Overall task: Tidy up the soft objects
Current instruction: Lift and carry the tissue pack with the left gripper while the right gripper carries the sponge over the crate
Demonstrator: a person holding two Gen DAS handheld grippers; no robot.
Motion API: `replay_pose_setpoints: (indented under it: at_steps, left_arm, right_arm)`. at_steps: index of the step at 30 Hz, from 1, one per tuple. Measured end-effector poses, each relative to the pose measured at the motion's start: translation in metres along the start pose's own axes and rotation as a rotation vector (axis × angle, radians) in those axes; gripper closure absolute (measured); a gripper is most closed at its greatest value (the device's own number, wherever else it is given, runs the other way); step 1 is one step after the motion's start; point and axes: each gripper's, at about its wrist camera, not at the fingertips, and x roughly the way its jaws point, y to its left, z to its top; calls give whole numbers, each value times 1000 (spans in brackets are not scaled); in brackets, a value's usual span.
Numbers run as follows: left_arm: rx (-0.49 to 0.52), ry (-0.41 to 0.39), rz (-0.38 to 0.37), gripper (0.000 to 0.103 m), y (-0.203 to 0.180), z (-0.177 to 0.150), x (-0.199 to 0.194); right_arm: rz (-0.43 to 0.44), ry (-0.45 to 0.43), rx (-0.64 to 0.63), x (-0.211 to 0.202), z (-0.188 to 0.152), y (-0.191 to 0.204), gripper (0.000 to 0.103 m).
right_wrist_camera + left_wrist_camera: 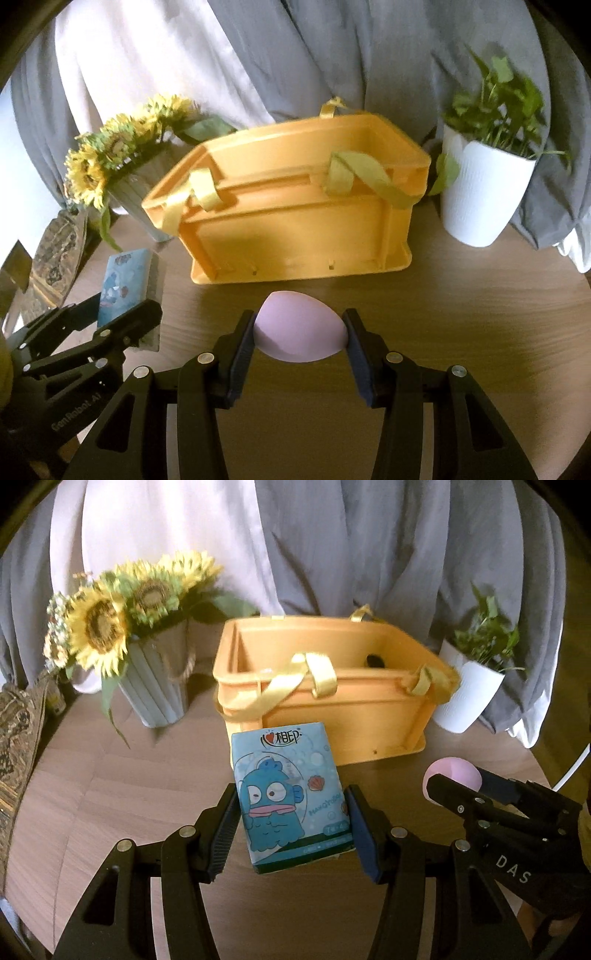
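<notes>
My left gripper point(291, 830) is shut on a blue tissue pack point(288, 797) with a cartoon fish, held above the round wooden table in front of the yellow plastic basket point(369, 720). My right gripper point(301, 343) is shut on a pink egg-shaped sponge point(300, 328), just in front of the basket point(295, 236). In the left wrist view the sponge point(448, 770) and right gripper point(480, 794) show at the right. In the right wrist view the tissue pack point(123, 284) and left gripper point(122, 314) show at the left. A dark object point(375, 661) lies inside the basket.
A grey vase of sunflowers point(155, 679) stands left of the basket, a white pot with a green plant point(469, 694) right of it. Grey and white curtains point(332, 546) hang behind. A patterned cushion point(18, 738) sits beyond the table's left edge.
</notes>
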Motion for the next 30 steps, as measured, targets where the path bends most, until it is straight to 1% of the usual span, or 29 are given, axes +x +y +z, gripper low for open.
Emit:
replay_pose_setpoints:
  at_steps: [8,14,21,26,29,30]
  left_arm:
    - [17,-81,-14,47,3,16,-26]
    - [21,-156,-12,47,4,33,-46]
    - [27,-224,-13,47,8,52,-58]
    - [33,-266,-6,47,9,65,-63]
    - [42,-287,-2,47,8,73,-63]
    - [49,-282,1,47,7,75,-63]
  right_arm:
    - [-12,-102,0,-34,11,12,54]
    - [-9,-188,1,-56,27,20,54]
    - [0,-268,-11,-71,47,26,54]
    - [5,-305,-20,-75,62,31,54]
    - [6,-330,-25,-77,71,32,54]
    - [5,-336,-27,-77,74,32,54]
